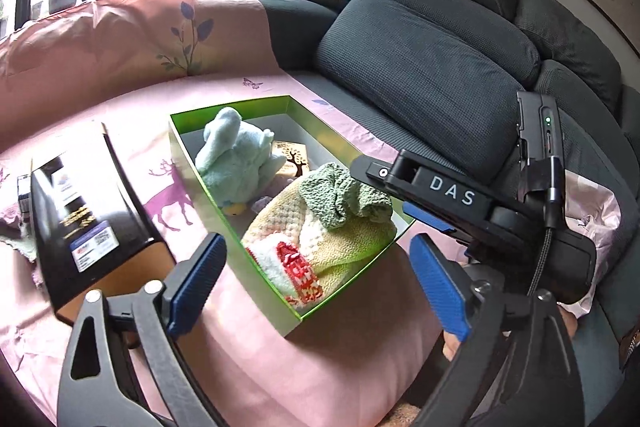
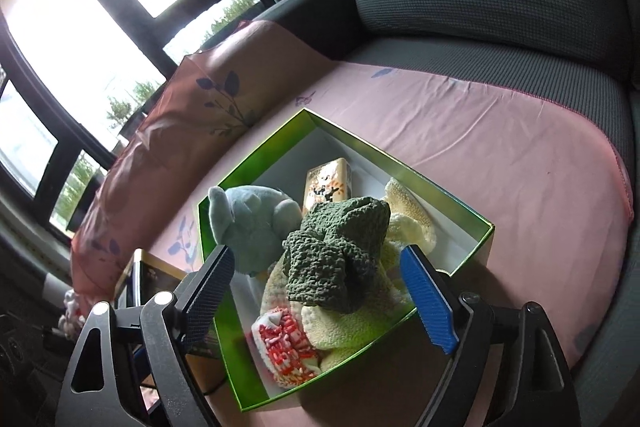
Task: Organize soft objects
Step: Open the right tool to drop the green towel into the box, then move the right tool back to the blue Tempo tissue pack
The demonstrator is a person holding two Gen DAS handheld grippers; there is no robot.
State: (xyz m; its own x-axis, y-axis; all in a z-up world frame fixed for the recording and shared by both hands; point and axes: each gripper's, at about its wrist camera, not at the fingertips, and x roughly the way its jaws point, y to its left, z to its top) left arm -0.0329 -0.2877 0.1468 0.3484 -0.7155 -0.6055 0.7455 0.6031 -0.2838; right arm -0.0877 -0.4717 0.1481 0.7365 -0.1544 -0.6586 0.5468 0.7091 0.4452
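Green-walled and open-topped, the box (image 1: 280,103) sits on a pink sheet (image 1: 120,99) spread over a grey sofa (image 1: 420,67) in the left wrist view. Inside lie a pale blue plush toy (image 1: 236,155), a cream knitted cloth (image 1: 320,239) with a red-and-white patterned piece (image 1: 298,267) at its near end, and a green knitted cloth (image 1: 344,195) bunched on top. The left gripper (image 1: 316,283) hangs over the near corner with its fingers spread wide and nothing between them. The right gripper (image 1: 428,223) reaches in from the right, just beside the green cloth. A black carton (image 1: 84,223) stands left of the box.

From the right wrist view, the right gripper (image 2: 320,291) also shows its fingers apart, framing the green knitted cloth (image 2: 340,251) without pressing on it. The plush toy (image 2: 252,227) lies to its left.

These things look light, limp and compressible; a pinch on a raised fold should hold, though loose knit may snag or trail.
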